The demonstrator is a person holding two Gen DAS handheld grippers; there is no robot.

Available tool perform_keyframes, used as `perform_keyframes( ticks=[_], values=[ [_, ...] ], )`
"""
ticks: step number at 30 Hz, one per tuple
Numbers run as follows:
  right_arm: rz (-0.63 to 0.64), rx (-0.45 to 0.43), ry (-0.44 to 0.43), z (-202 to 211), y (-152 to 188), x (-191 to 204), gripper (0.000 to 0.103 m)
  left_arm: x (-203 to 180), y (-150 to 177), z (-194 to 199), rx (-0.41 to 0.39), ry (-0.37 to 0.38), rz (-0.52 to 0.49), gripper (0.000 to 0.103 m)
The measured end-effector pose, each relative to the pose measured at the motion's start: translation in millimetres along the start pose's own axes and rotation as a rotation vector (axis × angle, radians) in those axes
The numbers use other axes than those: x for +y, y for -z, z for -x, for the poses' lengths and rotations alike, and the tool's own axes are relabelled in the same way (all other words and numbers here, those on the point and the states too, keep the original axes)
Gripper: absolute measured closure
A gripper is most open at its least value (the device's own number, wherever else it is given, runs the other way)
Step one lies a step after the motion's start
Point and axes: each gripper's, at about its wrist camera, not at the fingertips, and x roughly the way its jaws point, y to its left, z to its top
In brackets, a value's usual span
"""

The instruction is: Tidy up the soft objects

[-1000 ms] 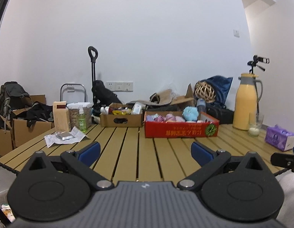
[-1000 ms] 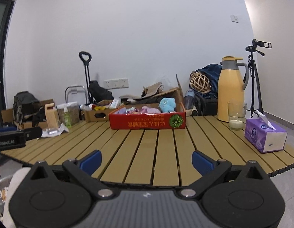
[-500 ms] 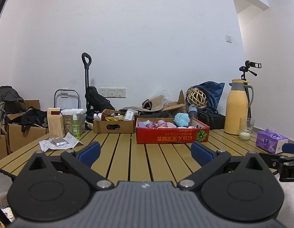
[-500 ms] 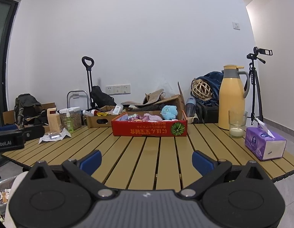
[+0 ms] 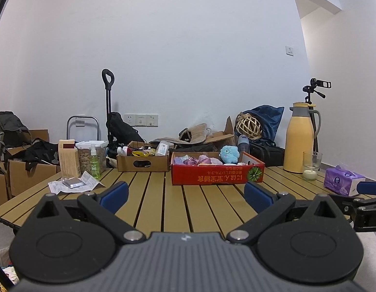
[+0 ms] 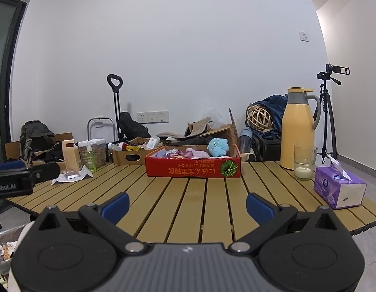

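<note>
Soft toys, among them a blue plush toy and pink and purple fabric pieces, lie inside the red cardboard tray at the far middle of the slatted tabletop. From the right tongs the tray sits at 12 o'clock, well apart; from the left tongs it sits near 1 o'clock, also well apart. Its long axis runs 9 to 3 o'clock across both views. Neither hand is clearly nearer. Both pairs of tongs stand spread wide with nothing between the blue pads. No soft item shows on the bare slats. This arrangement fits either toys gathered into the tray or toys waiting there for sorting; the pictures do not settle which. A tissue pack rests at 2 o'clock of the right tongs.
</note>
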Motion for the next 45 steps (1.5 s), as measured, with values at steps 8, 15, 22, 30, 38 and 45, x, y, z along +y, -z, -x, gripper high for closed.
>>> perform_keyframes(
  ticks=[8, 15, 22, 30, 38, 45],
  values=[
    [-0.018, 0.012, 0.005, -3.5, -0.9, -3.9, 0.0, -0.6, -0.2, 1.2, -0.002, 0.008, -0.001, 0.0],
    [-0.008, -0.003, 0.008, -0.6, 0.3, -2.9, 0.0, 0.2, -0.8, 1.9, -0.008, 0.007, 0.001, 0.0],
    [-0.01, -0.004, 0.009, 0.4, 0.5, -3.2, 0.0, 0.5, -1.8, 1.7, -0.014, 0.004, 0.007, 0.0],
    [-0.016, 0.001, 0.004, 0.2, 0.2, -3.2, 0.0, 0.0, -1.8, 1.8, -0.015, 0.006, 0.005, 0.0],
    [-0.016, -0.004, 0.006, 0.9, 0.0, -3.8, 0.0, 1.3, -3.4, 3.0, -0.016, 0.02, 0.009, 0.0],
    [-0.012, -0.004, 0.005, 1.1, 0.7, -2.9, 0.0, 0.5, -3.3, 7.3, -0.05, 0.021, 0.003, 0.0]
  ],
)
